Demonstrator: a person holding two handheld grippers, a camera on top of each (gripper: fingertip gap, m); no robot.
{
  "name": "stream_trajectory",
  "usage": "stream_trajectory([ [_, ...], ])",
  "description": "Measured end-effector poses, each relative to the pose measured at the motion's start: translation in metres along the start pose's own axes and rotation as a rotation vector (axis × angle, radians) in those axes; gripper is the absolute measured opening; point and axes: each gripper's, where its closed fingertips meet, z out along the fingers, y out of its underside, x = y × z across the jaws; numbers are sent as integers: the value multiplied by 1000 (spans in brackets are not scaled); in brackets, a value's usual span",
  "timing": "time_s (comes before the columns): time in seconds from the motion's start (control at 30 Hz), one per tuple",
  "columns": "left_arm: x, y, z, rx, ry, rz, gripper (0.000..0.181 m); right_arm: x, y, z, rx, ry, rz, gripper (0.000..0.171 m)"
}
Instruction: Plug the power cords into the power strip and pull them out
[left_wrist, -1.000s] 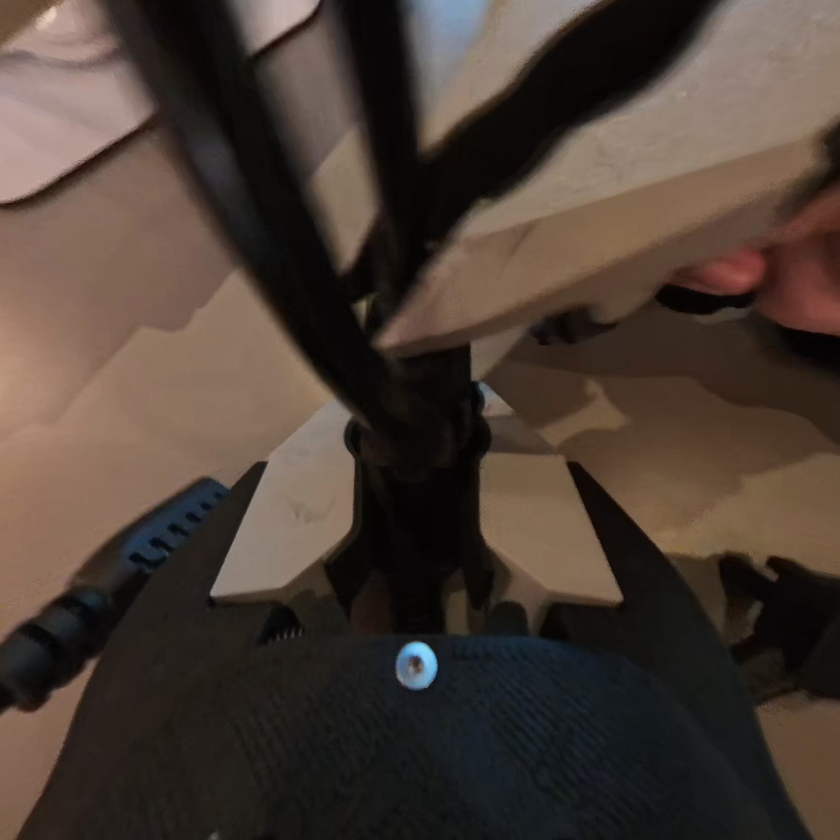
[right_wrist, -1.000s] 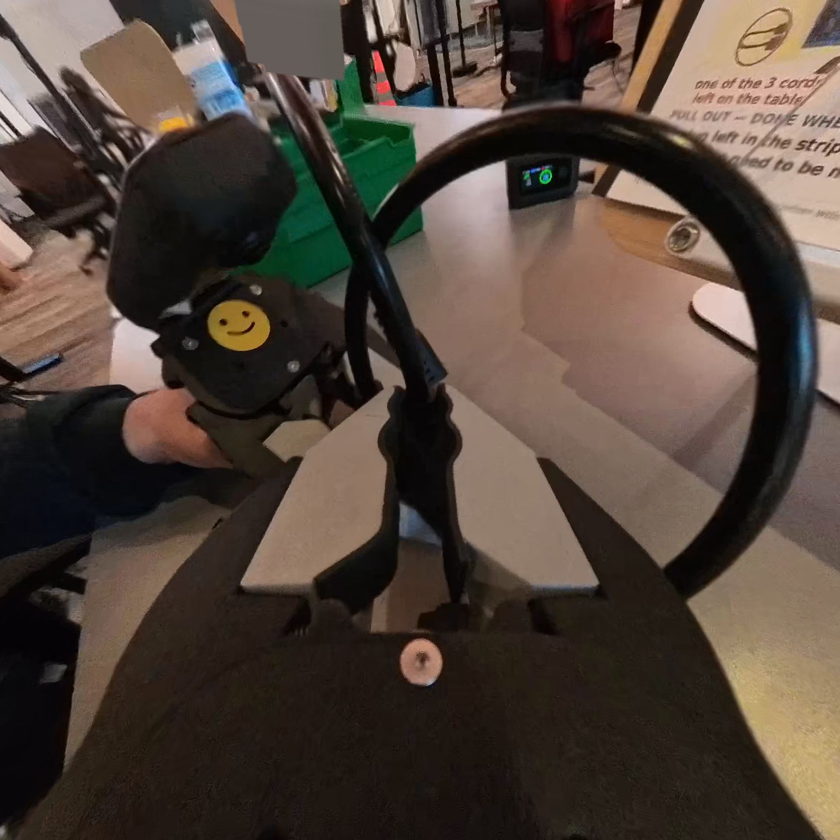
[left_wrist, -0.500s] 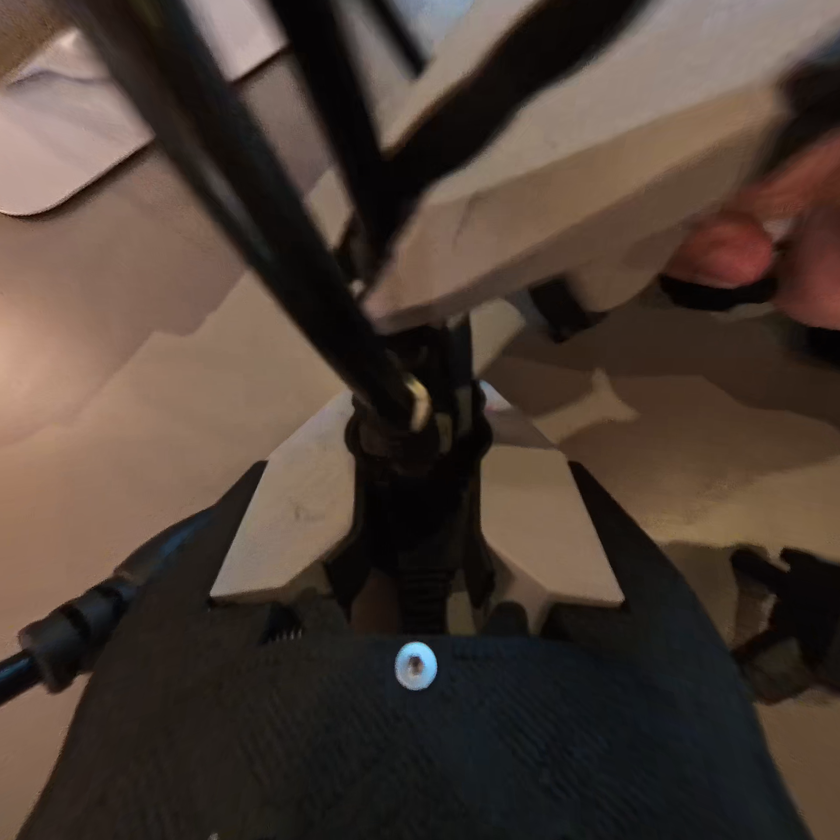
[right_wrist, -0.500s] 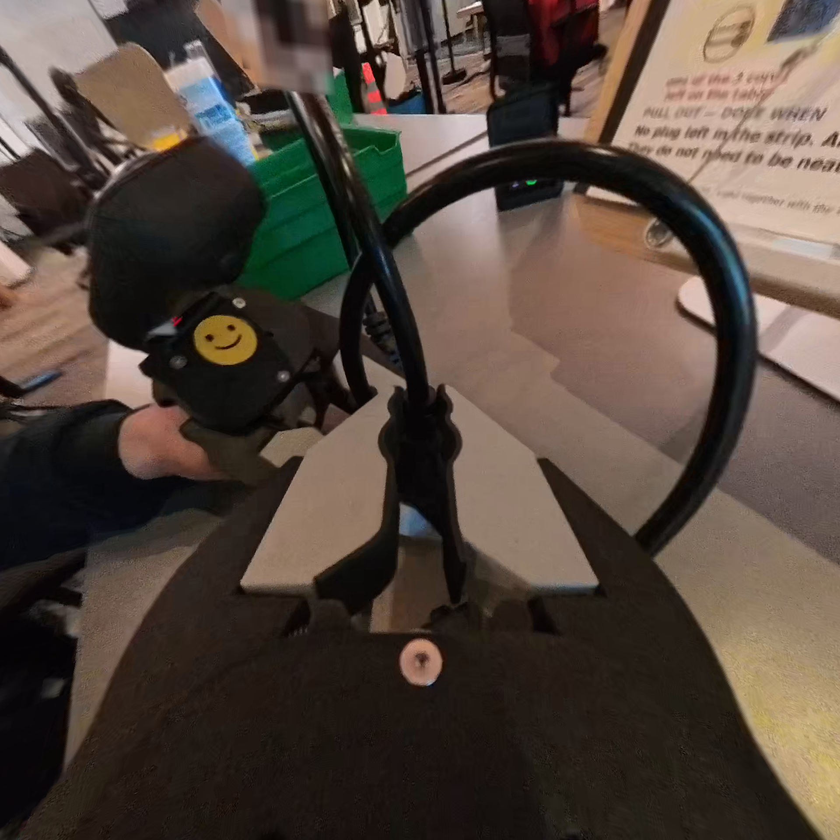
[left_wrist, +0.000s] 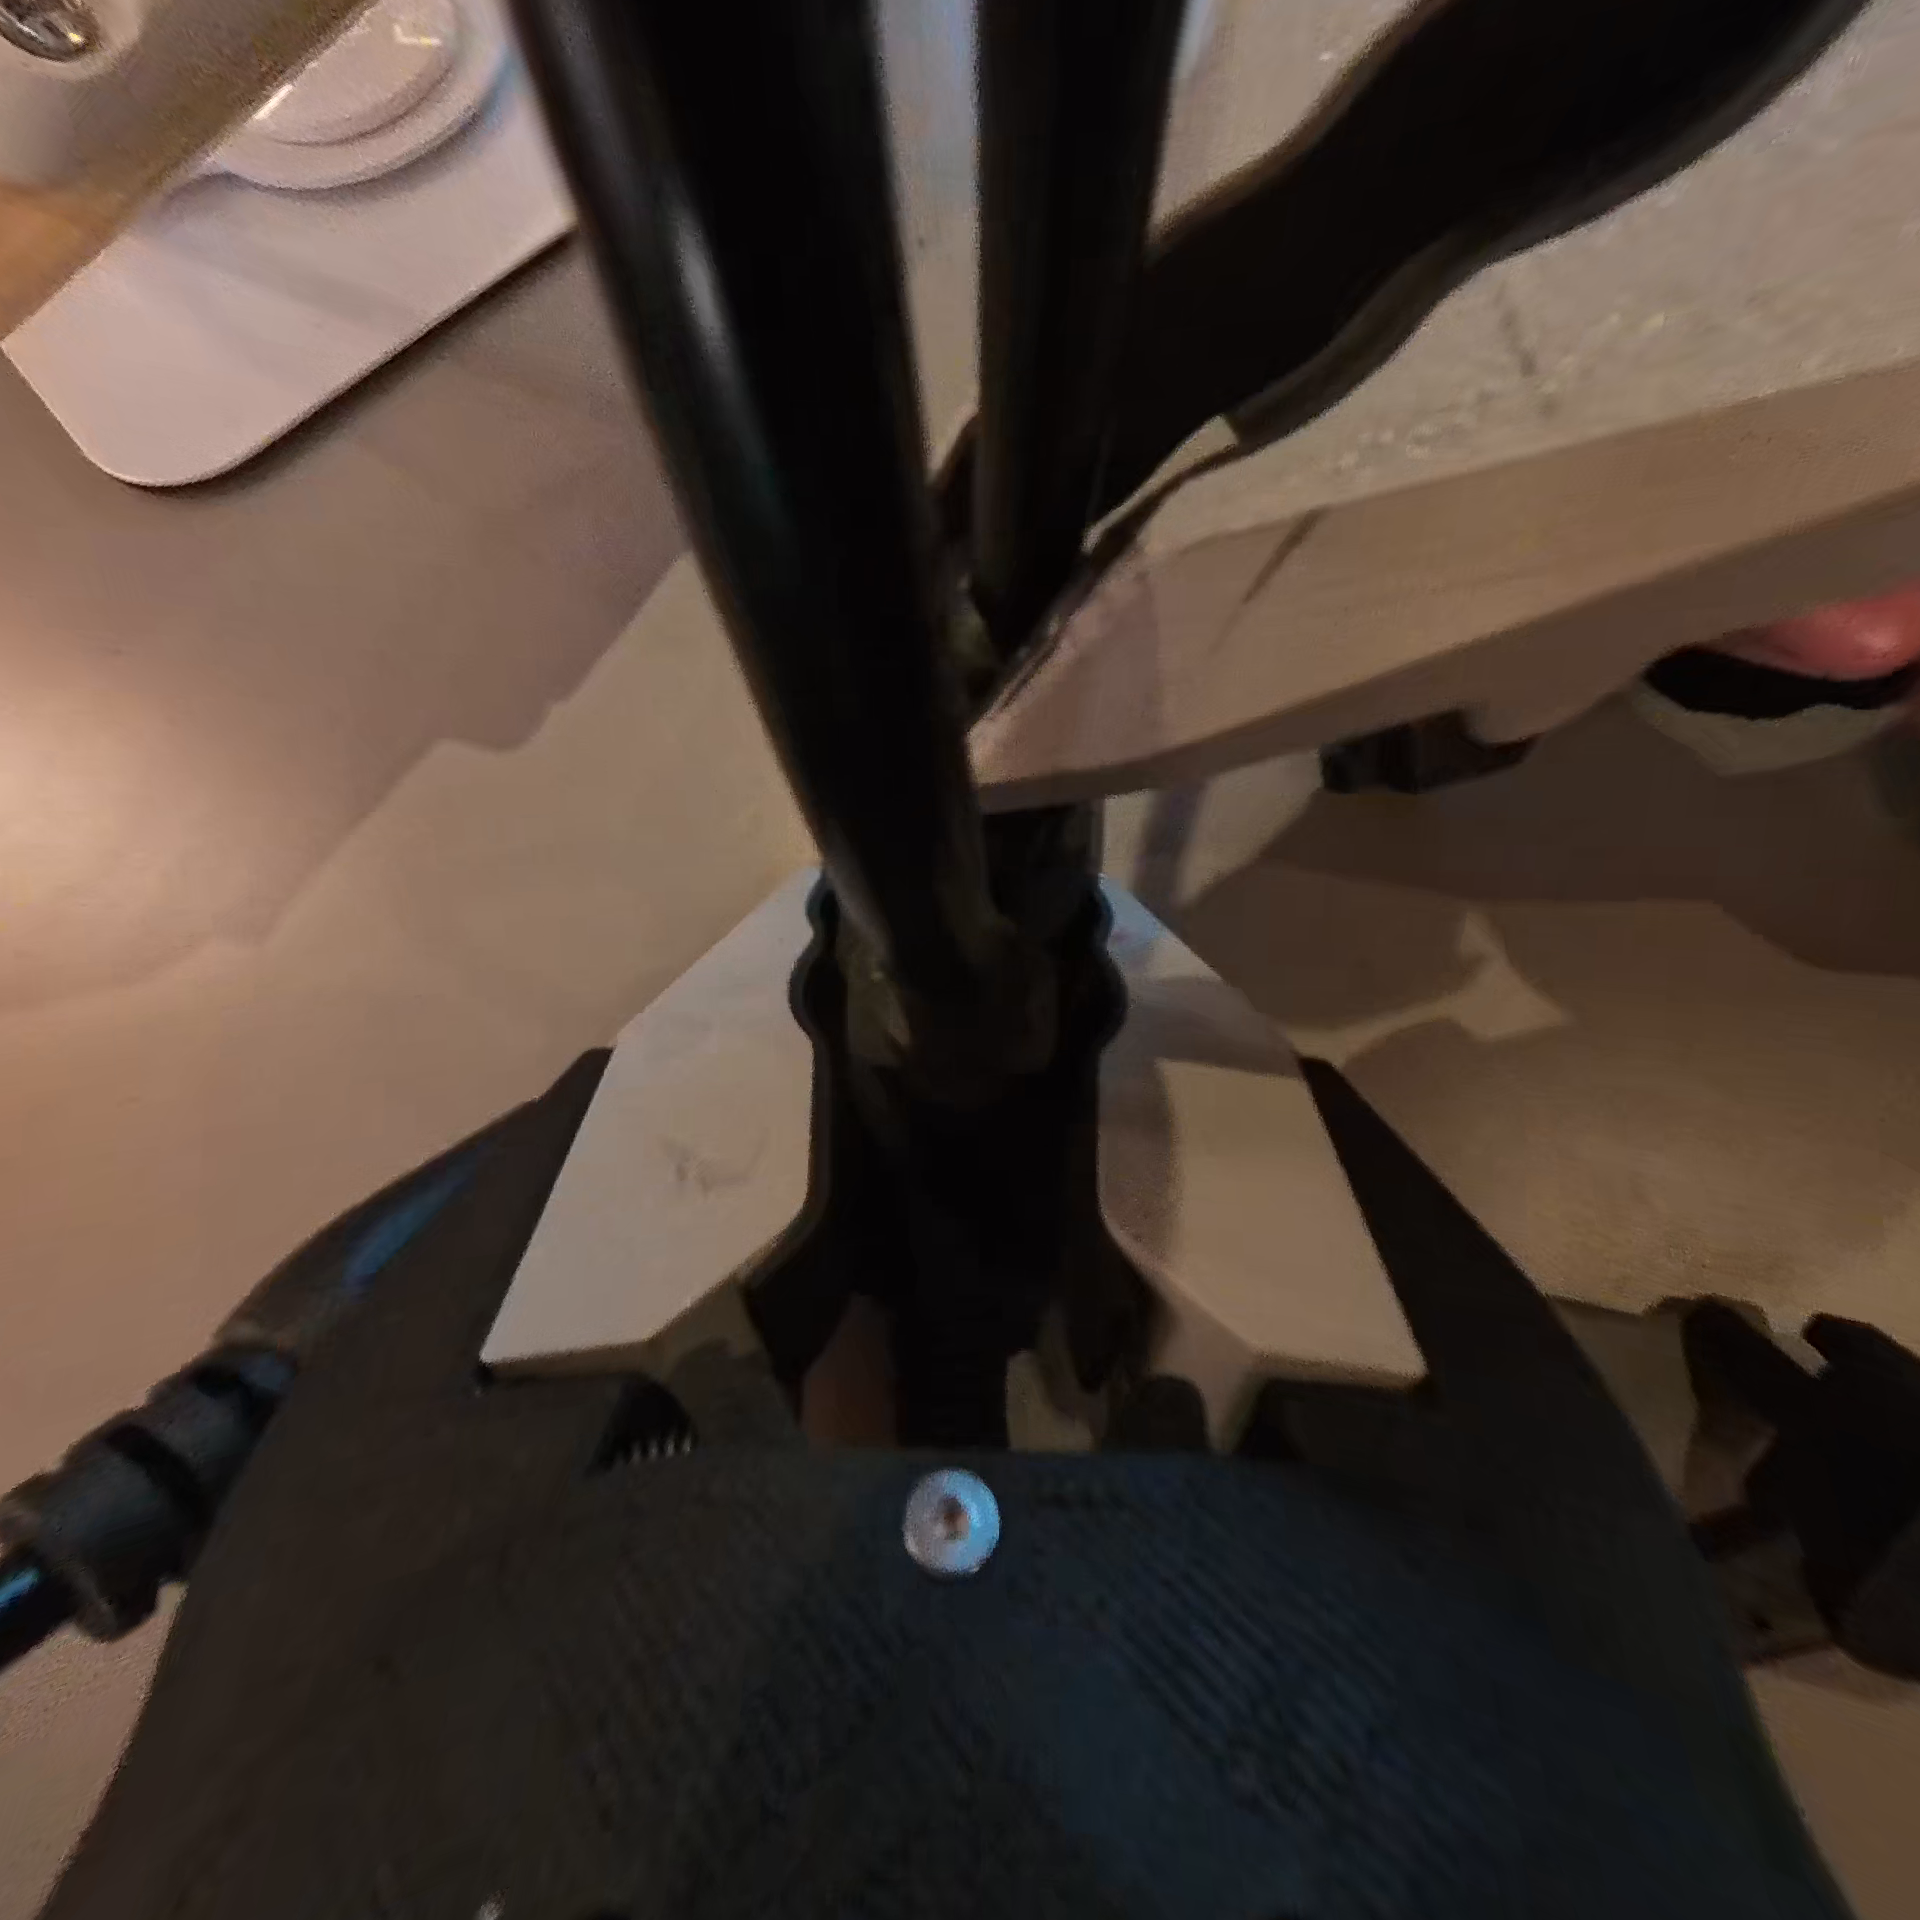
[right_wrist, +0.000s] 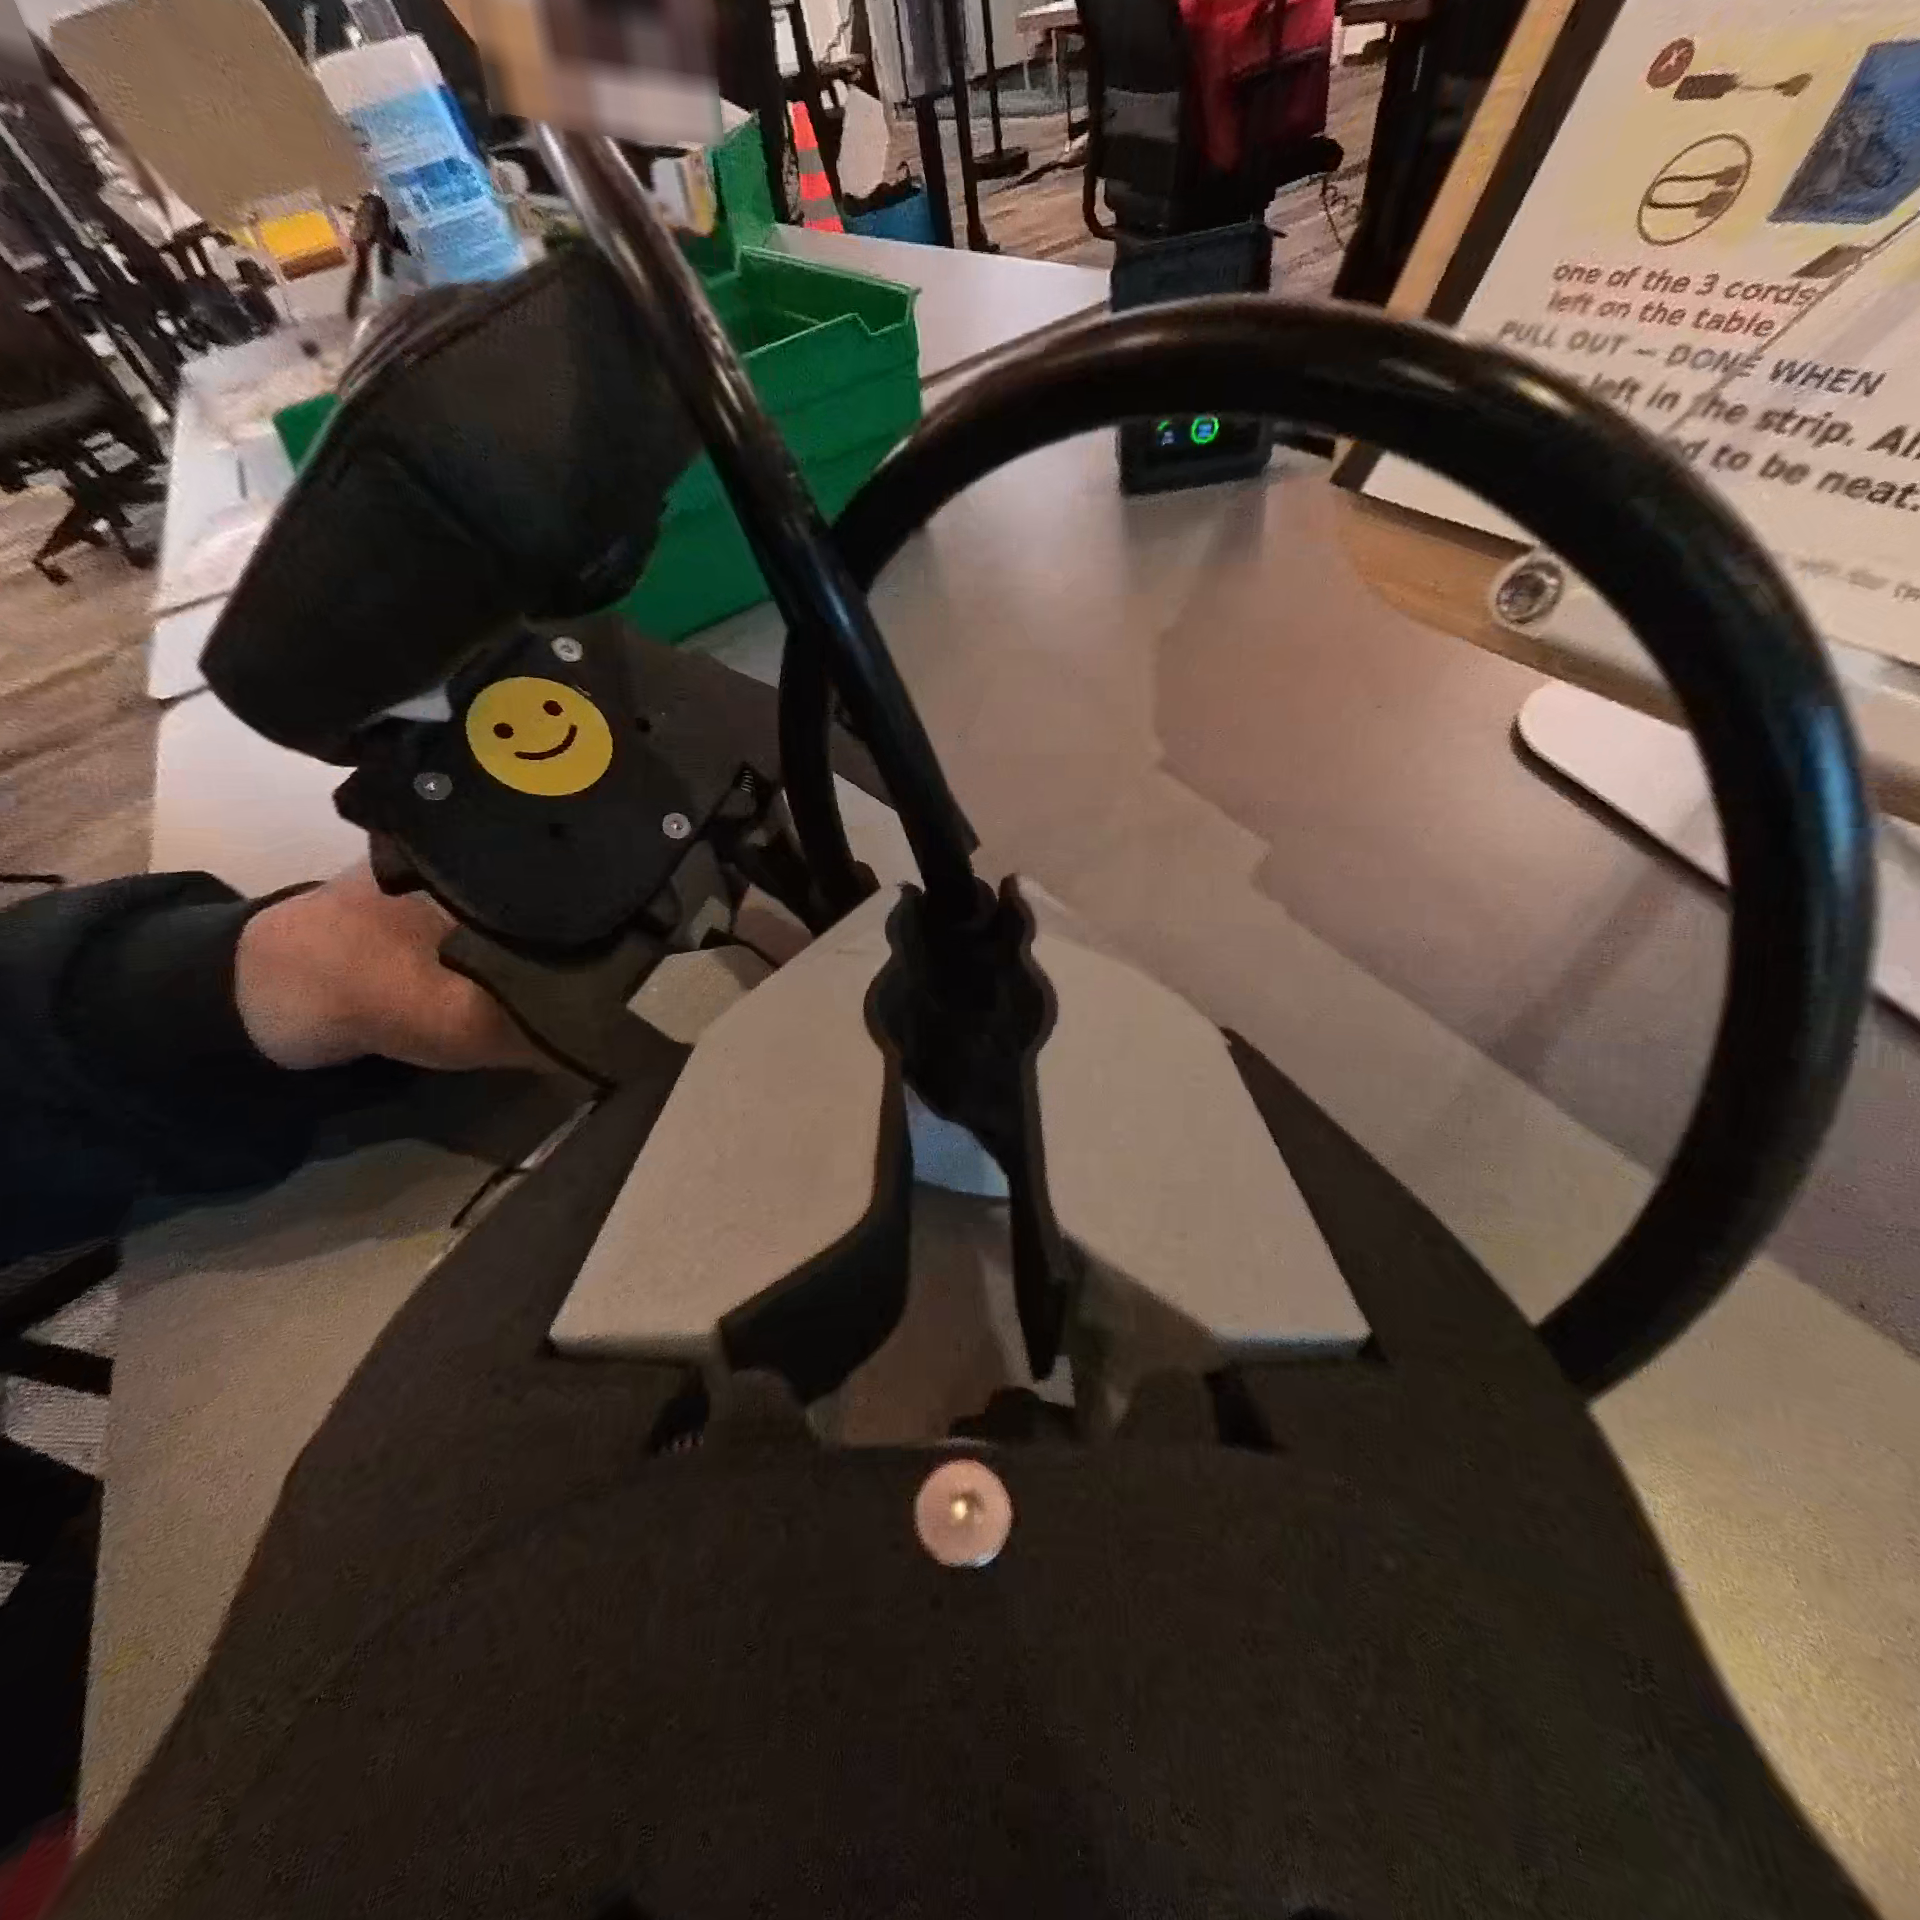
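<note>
two claws meet nose to nose over the counter (right_wrist: 1299, 831): the right claw (right_wrist: 961, 997) is clamped on a black power cord (right_wrist: 1714, 644) that arcs up and loops round to its right, while the left claw (left_wrist: 956, 977) is closed on a dark bundle of cord and plug, too blurred to sort. no power strip shows in either view, so which way the plug must travel cannot be judged; another plug (left_wrist: 135, 1475) lies on the counter just left of the left claw
</note>
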Motion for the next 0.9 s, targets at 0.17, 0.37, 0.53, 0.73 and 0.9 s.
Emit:
stream_trajectory([
  [0.17,19,-1,0,-6,55,-28,44,9,-1,-1,29,-53,89,10],
  [0.37,-9,6,-3,-4,12,-75,43,11,-22,-25,172,-27,95,12],
  [0.53,11,2,-1,2,68,-45,43,17,-30,-29,231,-39,87,12],
  [0.73,27,2,-5,16,187,-20,42,2,-38,-42,289,-217,117,12],
  [0.9,30,4,-8,15,184,0,42,1,-40,-46,296,-282,156,17],
])
